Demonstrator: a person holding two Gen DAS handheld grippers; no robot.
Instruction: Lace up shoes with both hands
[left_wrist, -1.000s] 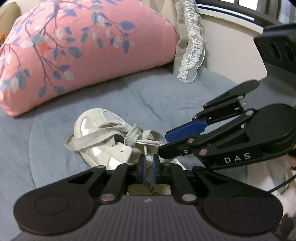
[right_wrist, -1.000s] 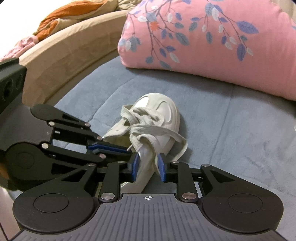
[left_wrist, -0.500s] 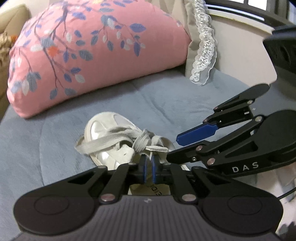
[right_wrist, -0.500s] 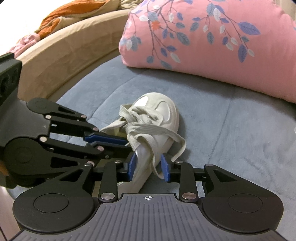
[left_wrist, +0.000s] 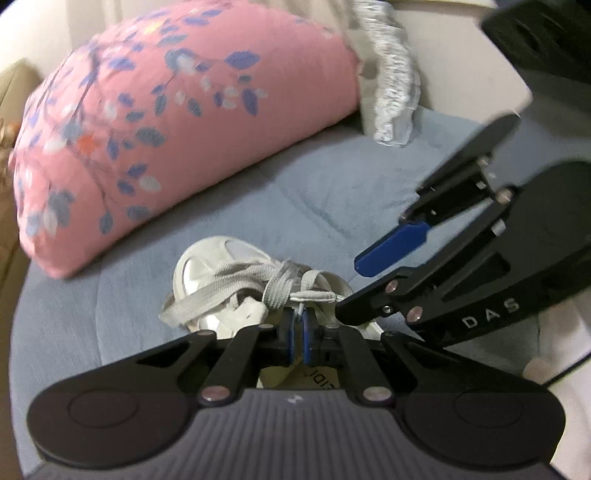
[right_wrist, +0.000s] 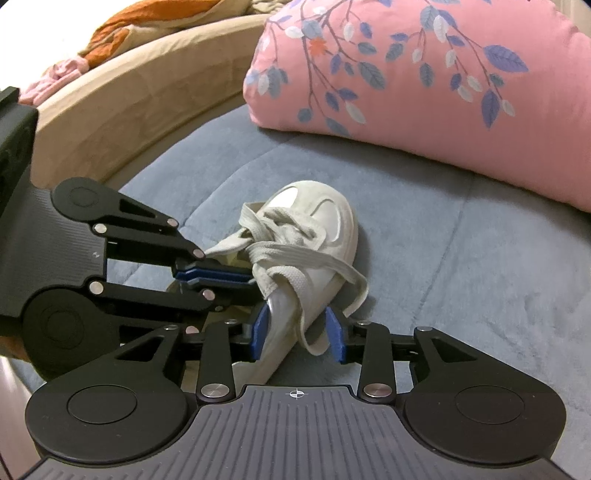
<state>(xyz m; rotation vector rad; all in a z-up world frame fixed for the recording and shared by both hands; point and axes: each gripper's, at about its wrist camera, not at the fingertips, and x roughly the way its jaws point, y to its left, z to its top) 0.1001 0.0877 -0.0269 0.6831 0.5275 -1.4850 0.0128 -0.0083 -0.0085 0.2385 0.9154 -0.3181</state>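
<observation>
Blue pads on the left gripper (left_wrist: 298, 330) sit pressed together at the bottom centre of the left wrist view, pinching a thin strand of the grey lace (left_wrist: 284, 286) just below the knot. In the right wrist view the right gripper (right_wrist: 298, 332) has its fingers spread wide at the lower centre of the frame; a hanging loop of lace and the side of the shoe's sole lie in the gap, and neither pad visibly presses on them.

Just beyond both tools lies the white sneaker (right_wrist: 314, 225), tipped onto its side on a grey-blue plush cushion (right_wrist: 461, 258), toe pointing away from the cameras. Flat laces cross over its upper in a loose tangle, one band wrapping round the sole's edge.

Further back, a pink pillow (right_wrist: 424, 85) printed with blue leaves rests on the cushion, across the upper right of the right wrist view. A lace-trimmed pale pillow (left_wrist: 391, 74) stands beside it, blurred, at the top of the left wrist view. A tan sofa arm (right_wrist: 122, 107) curves through the upper left.
</observation>
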